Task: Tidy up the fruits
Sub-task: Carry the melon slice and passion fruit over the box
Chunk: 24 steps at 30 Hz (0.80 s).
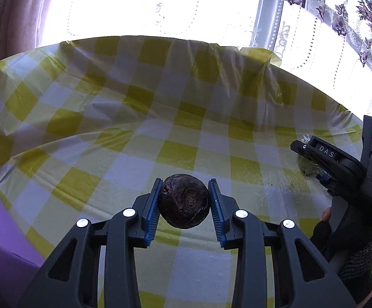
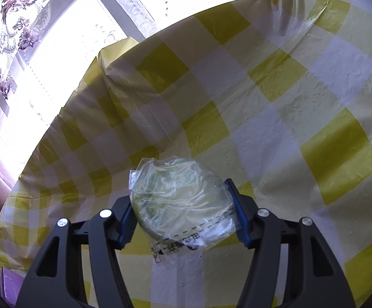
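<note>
Left claw (image 1: 184,202) pinches a dark wrinkled round fruit (image 1: 184,201). Right claw (image 2: 183,210) pinches a plastic-wrapped pale green fruit (image 2: 180,200) above the checkered worktop (image 2: 301,102).

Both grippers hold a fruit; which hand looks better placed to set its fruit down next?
Probably the left: its gripper holds the dark round fruit over open tablecloth. The right gripper grips a plastic-wrapped fruit near the table's corner.

light: strong backlight from window (image 1: 147,5) — blown out | edges: fisheye-bent, dark corners | tablecloth (image 1: 186,128) perhaps slightly soft
</note>
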Motion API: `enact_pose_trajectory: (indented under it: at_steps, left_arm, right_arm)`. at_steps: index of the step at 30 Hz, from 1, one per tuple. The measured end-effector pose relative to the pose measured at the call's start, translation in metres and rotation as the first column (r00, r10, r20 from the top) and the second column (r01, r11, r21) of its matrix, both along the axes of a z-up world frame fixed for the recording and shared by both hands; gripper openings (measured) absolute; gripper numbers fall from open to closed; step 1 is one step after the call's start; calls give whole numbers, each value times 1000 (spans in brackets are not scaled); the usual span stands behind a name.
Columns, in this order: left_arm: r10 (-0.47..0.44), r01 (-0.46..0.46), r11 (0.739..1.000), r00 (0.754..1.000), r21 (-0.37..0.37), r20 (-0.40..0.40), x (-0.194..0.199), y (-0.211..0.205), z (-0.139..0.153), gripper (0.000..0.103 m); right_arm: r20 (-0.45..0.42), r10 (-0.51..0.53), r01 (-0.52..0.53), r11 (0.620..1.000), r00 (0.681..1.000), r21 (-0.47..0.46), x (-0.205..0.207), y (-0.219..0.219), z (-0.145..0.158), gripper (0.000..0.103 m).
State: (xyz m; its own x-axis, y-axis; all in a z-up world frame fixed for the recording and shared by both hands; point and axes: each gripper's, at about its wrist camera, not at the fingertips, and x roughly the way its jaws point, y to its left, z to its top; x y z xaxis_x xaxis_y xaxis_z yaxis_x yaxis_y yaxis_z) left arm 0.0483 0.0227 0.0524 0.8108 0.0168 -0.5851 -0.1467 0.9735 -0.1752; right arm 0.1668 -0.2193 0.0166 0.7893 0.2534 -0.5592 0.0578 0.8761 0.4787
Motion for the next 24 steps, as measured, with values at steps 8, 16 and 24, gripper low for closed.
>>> enact_pose_trajectory:
  at_steps: [8,16,24]
  left_arm:
    - [-11,6,992,999,123,38,-48,-16,-1,34]
    - [30,-49,988,991,146,127,-87,-4,26,34]
    - [53,-93,981,972,168,230,-136,5,67,34]
  right_arm:
    - [-10,12,-12,1000,1000,-12,-54,26,1,62]
    - [7,141,-140,984,990,-109,-114,73,7,62]
    - [110,239,-222,964,965,-147,-165,103,37,62]
